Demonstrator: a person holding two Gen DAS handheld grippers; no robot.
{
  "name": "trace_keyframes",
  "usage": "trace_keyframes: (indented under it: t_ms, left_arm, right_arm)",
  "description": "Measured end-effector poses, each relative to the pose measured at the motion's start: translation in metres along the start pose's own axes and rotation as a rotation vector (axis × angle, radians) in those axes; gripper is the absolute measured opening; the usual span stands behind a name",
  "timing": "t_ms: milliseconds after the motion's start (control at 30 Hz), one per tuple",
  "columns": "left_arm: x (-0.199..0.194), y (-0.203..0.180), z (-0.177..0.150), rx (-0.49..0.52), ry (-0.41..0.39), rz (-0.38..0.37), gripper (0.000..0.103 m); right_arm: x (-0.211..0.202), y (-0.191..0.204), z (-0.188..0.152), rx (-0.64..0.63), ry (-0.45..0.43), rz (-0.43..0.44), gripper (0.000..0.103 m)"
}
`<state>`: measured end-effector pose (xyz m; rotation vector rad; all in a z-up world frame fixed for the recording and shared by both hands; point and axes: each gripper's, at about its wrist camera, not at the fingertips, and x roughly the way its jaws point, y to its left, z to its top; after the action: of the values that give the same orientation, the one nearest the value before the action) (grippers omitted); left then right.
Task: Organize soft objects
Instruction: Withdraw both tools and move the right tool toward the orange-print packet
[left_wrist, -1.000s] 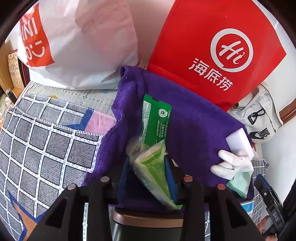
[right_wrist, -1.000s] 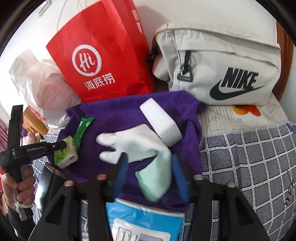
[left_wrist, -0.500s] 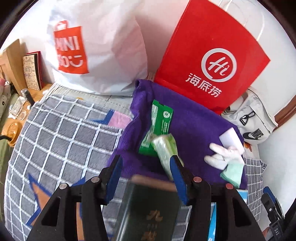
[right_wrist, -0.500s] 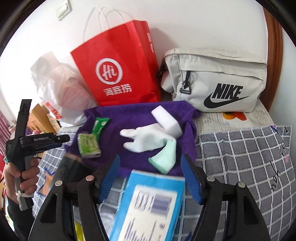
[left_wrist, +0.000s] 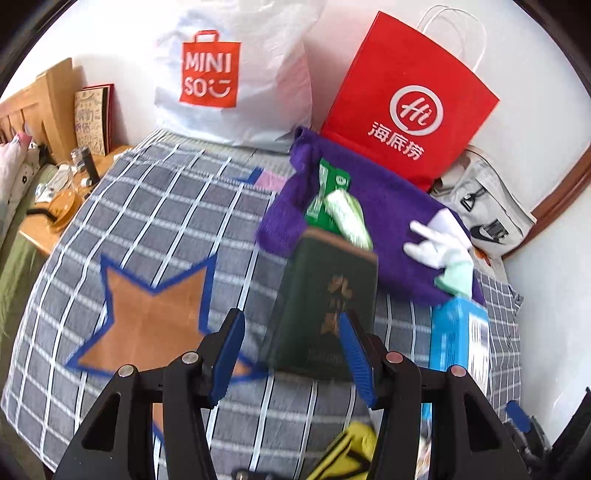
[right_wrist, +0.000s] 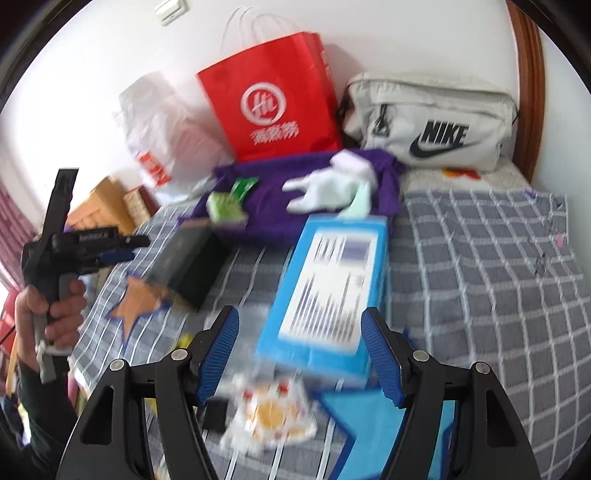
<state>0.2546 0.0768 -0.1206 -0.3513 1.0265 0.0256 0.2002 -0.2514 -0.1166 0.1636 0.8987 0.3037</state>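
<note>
A purple towel (left_wrist: 391, 199) (right_wrist: 273, 218) lies spread on the checked bed in front of the bags. On it rest a green tissue pack (left_wrist: 347, 216) (right_wrist: 225, 208), a green sachet (left_wrist: 328, 177), a white glove (left_wrist: 436, 247) (right_wrist: 321, 188) with a mint cuff (left_wrist: 456, 277), and a white sponge (right_wrist: 352, 162). My left gripper (left_wrist: 291, 332) hangs open and empty above the bed, well back from the towel. My right gripper (right_wrist: 300, 325) is open and empty too, over a blue box. A hand (right_wrist: 48, 306) holds the left gripper at that view's left edge.
A dark green book (left_wrist: 328, 295) and a blue box (right_wrist: 332, 288) lie on the bed between the grippers and the towel. A red paper bag (left_wrist: 406, 107), a white Miniso bag (left_wrist: 229, 74) and a grey Nike bag (right_wrist: 432, 125) line the wall. A cluttered wooden bedside table (left_wrist: 62, 199) stands left.
The left gripper let go of the tissue pack and the right let go of the glove's mint cuff, both left on the towel. Both grippers opened wider and drew back and up.
</note>
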Motion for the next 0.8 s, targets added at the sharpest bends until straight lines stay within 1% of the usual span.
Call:
trace_keyframes:
  t_ms: [67, 167, 267, 367, 500, 633, 767, 800]
  left_arm:
    - [-0.006, 0.005, -0.014, -0.005, -0.003, -0.003, 0.051]
    - [-0.012, 0.01, -0.035, -0.007, -0.007, -0.008, 0.053]
    - [-0.016, 0.015, -0.055, 0.017, -0.008, -0.002, 0.054]
    - [-0.017, 0.021, -0.071, 0.015, -0.002, -0.005, 0.054]
    - [-0.018, 0.028, -0.087, 0.012, 0.003, -0.008, 0.054]
    - [-0.015, 0.032, -0.098, 0.011, 0.02, -0.008, 0.054]
    - [-0.013, 0.032, -0.104, 0.012, 0.032, -0.015, 0.054]
    - [-0.012, 0.03, -0.106, 0.022, 0.035, -0.016, 0.054]
  right_arm:
    - [-0.003, 0.003, -0.019, -0.01, 0.021, 0.031, 0.07]
    - [-0.001, 0.008, -0.045, -0.048, 0.042, 0.059, 0.08]
    - [0.009, 0.011, -0.069, -0.081, 0.064, 0.057, 0.08]
    - [0.022, 0.013, -0.079, -0.1, 0.078, 0.061, 0.08]
    - [0.038, 0.013, -0.082, -0.115, 0.096, 0.057, 0.08]
    - [0.057, 0.014, -0.082, -0.139, 0.117, 0.03, 0.08]
    - [0.064, 0.016, -0.079, -0.168, 0.1, 0.013, 0.08]
    - [0.065, 0.016, -0.078, -0.171, 0.098, 0.014, 0.078]
